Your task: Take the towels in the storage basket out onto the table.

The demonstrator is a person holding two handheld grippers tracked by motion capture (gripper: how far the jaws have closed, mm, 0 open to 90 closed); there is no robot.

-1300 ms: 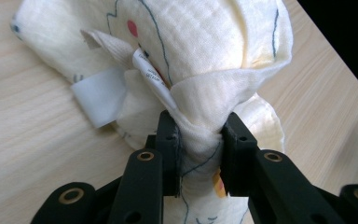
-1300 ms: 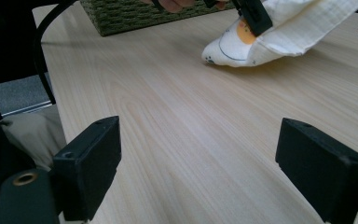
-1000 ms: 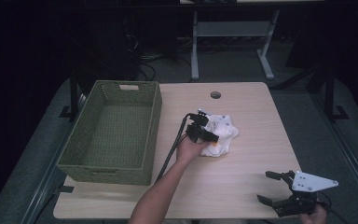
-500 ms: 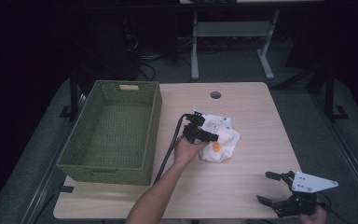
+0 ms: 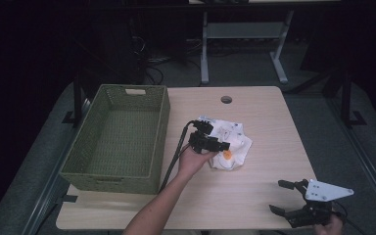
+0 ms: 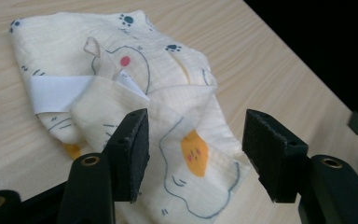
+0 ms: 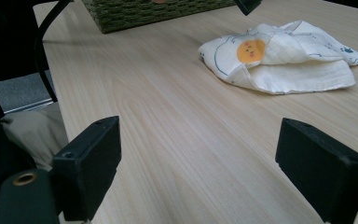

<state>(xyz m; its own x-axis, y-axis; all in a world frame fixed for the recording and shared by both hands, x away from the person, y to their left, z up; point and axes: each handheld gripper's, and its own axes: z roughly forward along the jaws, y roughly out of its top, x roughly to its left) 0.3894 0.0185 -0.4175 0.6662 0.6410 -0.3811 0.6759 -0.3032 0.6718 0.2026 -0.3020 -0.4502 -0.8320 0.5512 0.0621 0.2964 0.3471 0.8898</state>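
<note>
A cream cloth printed with paw marks and an orange-yolk egg lies crumpled and folded over itself at the table's middle. My left gripper hovers at the cloth's left edge. Its jaws have just been opening and now stand open above the cloth; in the left gripper view the pads do not press on the fabric. My right gripper rests open near the front right edge of the table, nothing between its jaws. The cloth lies well ahead of it.
A green woven basket stands empty on the left half of the table, its wall beyond the cloth in the right gripper view. A cable hole sits near the table's far edge. A desk frame stands behind the table.
The left gripper has let go of the cloth and drawn back a little to the left. A fold with the orange yolk now lies on top. The right gripper has kept still.
</note>
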